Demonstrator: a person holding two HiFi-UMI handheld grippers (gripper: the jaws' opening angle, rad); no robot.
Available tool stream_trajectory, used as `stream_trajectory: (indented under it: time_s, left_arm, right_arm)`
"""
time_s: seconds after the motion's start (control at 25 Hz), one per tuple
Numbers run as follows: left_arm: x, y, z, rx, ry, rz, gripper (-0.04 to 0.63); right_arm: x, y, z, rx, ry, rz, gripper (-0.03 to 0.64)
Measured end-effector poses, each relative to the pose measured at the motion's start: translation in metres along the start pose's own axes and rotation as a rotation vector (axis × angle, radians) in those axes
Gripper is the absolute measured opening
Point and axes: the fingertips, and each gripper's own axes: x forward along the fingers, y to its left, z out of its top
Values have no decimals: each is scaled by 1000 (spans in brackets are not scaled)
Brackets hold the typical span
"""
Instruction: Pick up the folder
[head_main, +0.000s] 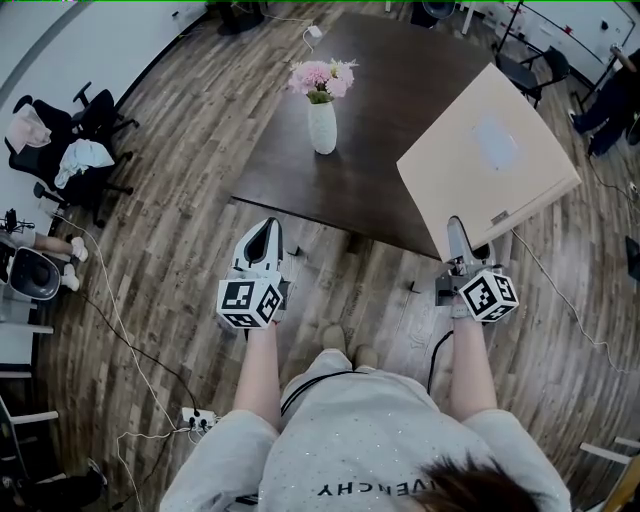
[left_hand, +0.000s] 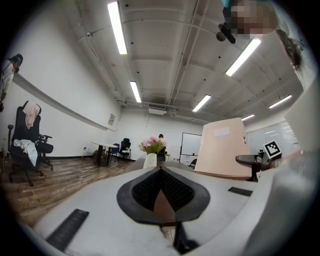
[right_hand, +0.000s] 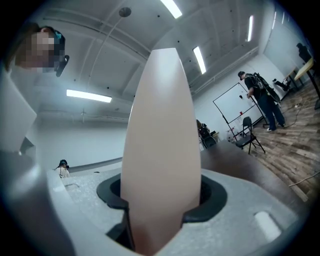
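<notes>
The right claw (head_main: 457, 228) was clamped on the near edge of the folder (head_main: 490, 160), its jaws pressed against either face of the pale cover. In the right gripper view that cover rose between the jaws and filled the middle of the picture. From the head view the folder sat tilted above the near right corner of the dark worktop (head_main: 390, 110), well apart from the white vase (head_main: 322, 125) of pink flowers (head_main: 322, 77) standing nearer the middle. The left gripper view showed the folder slanting upward from the claw that bore it, and it looked to be clear of the worktop, though whether the far edge brushed the surface could not be told. The left claw (head_main: 266, 232) hovered off the worktop's near edge over the wooden floor, its jaws brought together at the tip with nothing between them. The grasp appeared done and the lift was the step in hand, probably close to finished. The next move seemed to call for a firm, unchanged pinch while the folder was raised level, since a broad, flat thing held by one edge could sag or swing and slide out of the pads. The idle left claw could take a second edge if it wobbled.
</notes>
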Motion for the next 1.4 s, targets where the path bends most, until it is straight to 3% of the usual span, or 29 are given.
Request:
stream_trajectory:
  time_s: [1.4]
  left_arm:
    - [19,-11,35,-1,-60,-29,-2]
  right_arm:
    - [-1,3,43,-107,-77,-19,254]
